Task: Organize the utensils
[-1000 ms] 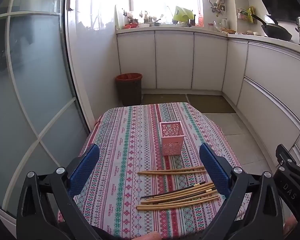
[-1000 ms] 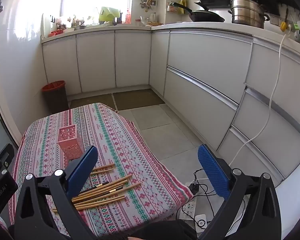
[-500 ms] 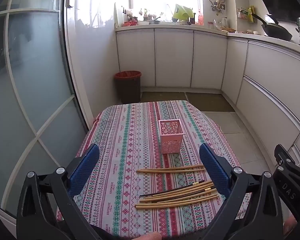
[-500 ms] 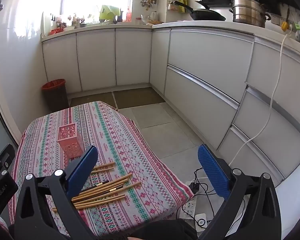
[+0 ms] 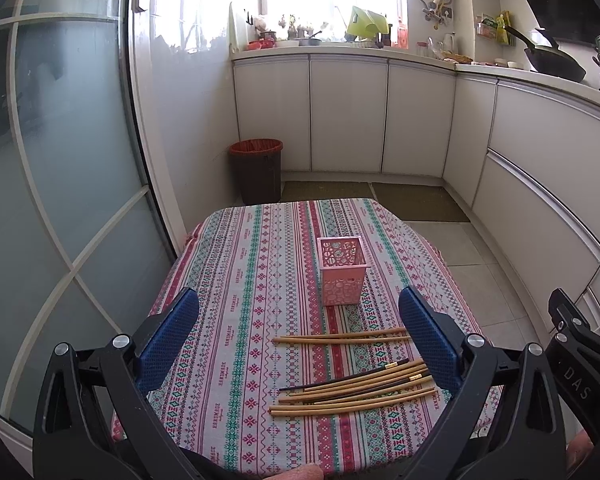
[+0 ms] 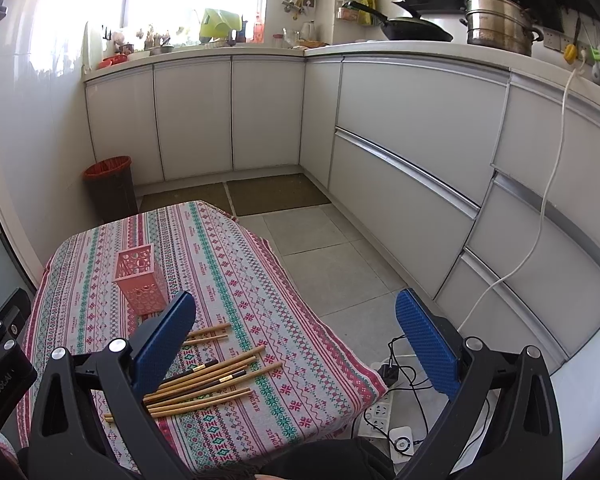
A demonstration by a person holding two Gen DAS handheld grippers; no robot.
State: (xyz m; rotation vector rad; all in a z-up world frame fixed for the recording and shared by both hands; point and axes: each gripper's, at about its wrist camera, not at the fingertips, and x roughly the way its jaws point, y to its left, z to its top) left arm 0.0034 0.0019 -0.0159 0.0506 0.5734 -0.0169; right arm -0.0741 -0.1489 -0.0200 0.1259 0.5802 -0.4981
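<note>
Left wrist view, items left to right, placed against the holder.

Left gripper [image 5: 298,334]: jaws spread wide, holding nothing, raised above the table's [image 5: 236,264] near edge, short of the holder.

Holder [image 5: 343,270]: pink, perforated, upright, open top; nothing seen inside. Stands mid-table on the striped cloth.

Chopsticks, pair [image 5: 342,337]: two bamboo sticks lying crosswise just nearer than the holder, apart from it.

Chopsticks, bundle [image 5: 354,388]: several bamboo and dark sticks, touching and overlapping, nearer still, by the table's near edge.

Right gripper [image 6: 296,338]: jaws spread wide, holding nothing, to the right of the holder, partly past the table edge over the floor.

Step in hand, as judged: first pick not begun. The pair looks the easier start: separate, flat, close to the holder. Close across the sticks near their middle, then tip them upright before lowering into the opening. The holder seems light; steadying it with the other gripper may prevent a topple.

Surroundings: bin [image 5: 256,170] on the floor beyond the holder; power strip [image 6: 378,414] and cables on the floor far right. Nothing lies between sticks and holder.
</note>
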